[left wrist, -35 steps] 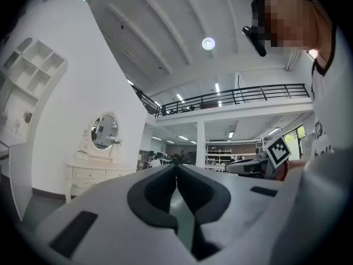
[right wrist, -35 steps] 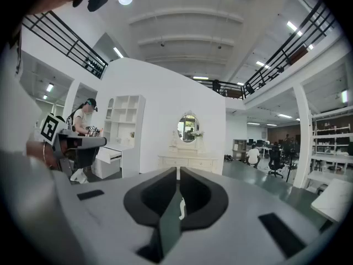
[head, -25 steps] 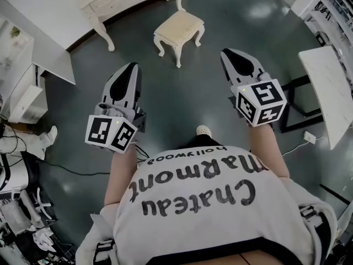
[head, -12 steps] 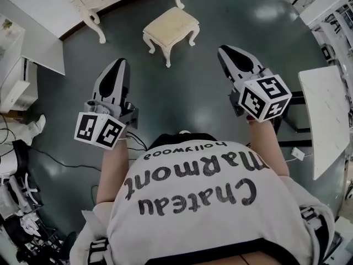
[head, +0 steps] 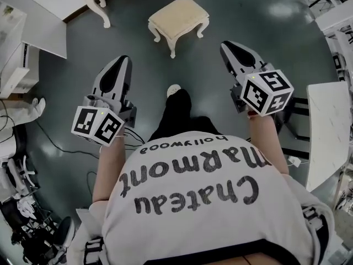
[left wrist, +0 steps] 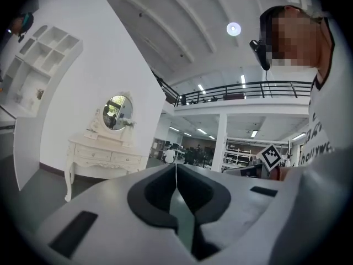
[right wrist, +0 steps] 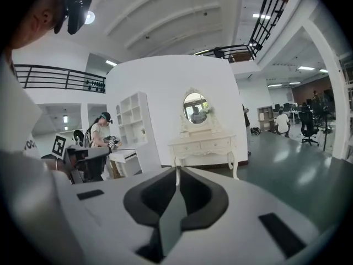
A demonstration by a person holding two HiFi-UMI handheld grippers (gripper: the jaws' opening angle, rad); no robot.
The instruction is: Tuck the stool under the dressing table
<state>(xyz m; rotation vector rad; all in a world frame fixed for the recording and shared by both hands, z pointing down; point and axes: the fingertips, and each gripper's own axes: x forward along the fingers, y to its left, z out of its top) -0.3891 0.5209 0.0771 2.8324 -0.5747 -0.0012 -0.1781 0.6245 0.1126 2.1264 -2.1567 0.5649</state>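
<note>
The cream cushioned stool (head: pixel 178 16) stands on the dark floor ahead of me, apart from the white dressing table (head: pixel 95 0), of which only the legs show at the top edge. My left gripper (head: pixel 123 59) and right gripper (head: pixel 225 45) are held out on either side, both shut and empty, well short of the stool. The left gripper view has the dressing table (left wrist: pixel 102 157) with its oval mirror (left wrist: pixel 117 112) beyond the shut left gripper (left wrist: pixel 176 168). In the right gripper view the dressing table (right wrist: pixel 204 146) stands past the shut right gripper (right wrist: pixel 177 171). Neither gripper view shows the stool.
A white shelf unit (head: pixel 15 59) stands at the left and a white table top (head: pixel 326 127) on a black frame at the right. Cables (head: pixel 52 145) trail on the floor at the left. My foot (head: pixel 174 90) is forward between the grippers. A person (right wrist: pixel 100 130) is at a desk.
I have stepped forward: one leg now shows between the grippers. Both grippers travelled along with me and stayed shut. The dressing table slid toward the top edge of the head view.
</note>
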